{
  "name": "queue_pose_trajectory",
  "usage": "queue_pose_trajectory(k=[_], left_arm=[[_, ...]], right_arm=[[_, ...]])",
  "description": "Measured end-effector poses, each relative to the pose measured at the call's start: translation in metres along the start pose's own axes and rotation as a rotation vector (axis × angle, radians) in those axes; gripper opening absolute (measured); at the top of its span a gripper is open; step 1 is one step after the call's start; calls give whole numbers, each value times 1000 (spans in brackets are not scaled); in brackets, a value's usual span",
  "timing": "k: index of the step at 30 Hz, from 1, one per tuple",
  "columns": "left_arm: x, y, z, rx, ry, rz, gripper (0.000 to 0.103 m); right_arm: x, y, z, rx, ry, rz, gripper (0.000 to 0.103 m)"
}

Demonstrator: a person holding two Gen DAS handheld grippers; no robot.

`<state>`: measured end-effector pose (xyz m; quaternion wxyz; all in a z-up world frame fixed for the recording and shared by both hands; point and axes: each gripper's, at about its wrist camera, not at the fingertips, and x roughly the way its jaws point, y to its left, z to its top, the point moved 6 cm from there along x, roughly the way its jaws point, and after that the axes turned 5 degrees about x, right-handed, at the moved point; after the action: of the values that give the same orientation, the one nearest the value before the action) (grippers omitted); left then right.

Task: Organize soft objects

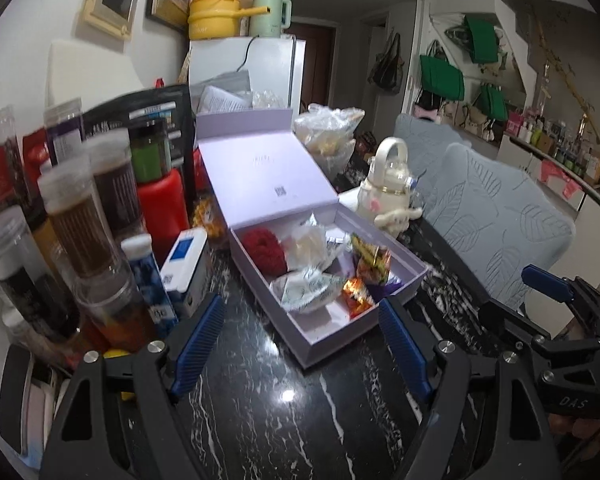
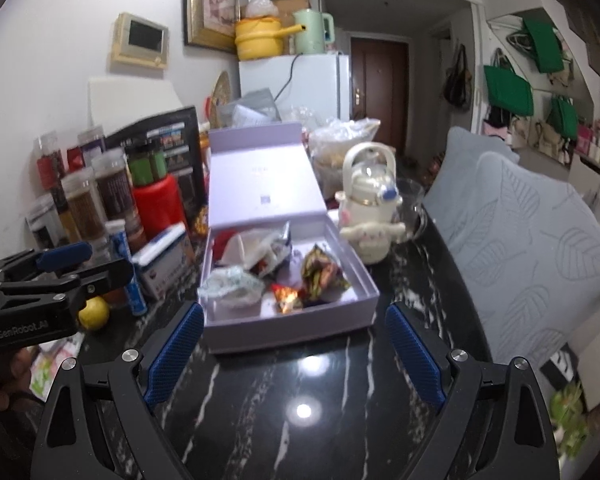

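On the black marble table (image 2: 260, 392) sits an open lilac box (image 2: 364, 280), its lid (image 2: 260, 176) raised behind. Left of the box crowd jars (image 1: 76, 220); right of it stands a white kettle (image 2: 370, 184). Inside the box lie a red scrubber (image 1: 262, 248), crinkled packets (image 1: 304, 290) and candies (image 1: 356, 298). Before the box, the left gripper (image 1: 302, 344) and right gripper (image 2: 296, 354) hover with jaws wide and empty.

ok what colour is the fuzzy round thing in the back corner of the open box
Dark red, tucked in the box's far left corner; the left wrist view shows it best.
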<state>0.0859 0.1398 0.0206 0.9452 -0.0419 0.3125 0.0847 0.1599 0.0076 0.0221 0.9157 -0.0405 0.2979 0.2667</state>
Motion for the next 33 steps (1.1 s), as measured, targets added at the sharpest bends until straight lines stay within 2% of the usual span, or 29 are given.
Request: queue_pose_trajectory(k=[10,18,23,33], left_arm=[[15,-1,-20,-17,46,12,79],[20,-1,-22,-20,63,19,79],[20,4,-22,-18,64,74,79],[23,4,-21,-7,84,74,79]], right_arm=[[6,-4,-23,6,45,-25,94],[11,-4,-24,2,50,-20,94],[14,-4,-25,5,54,-26,94],[20,-2,-23,1,59,-19,94]])
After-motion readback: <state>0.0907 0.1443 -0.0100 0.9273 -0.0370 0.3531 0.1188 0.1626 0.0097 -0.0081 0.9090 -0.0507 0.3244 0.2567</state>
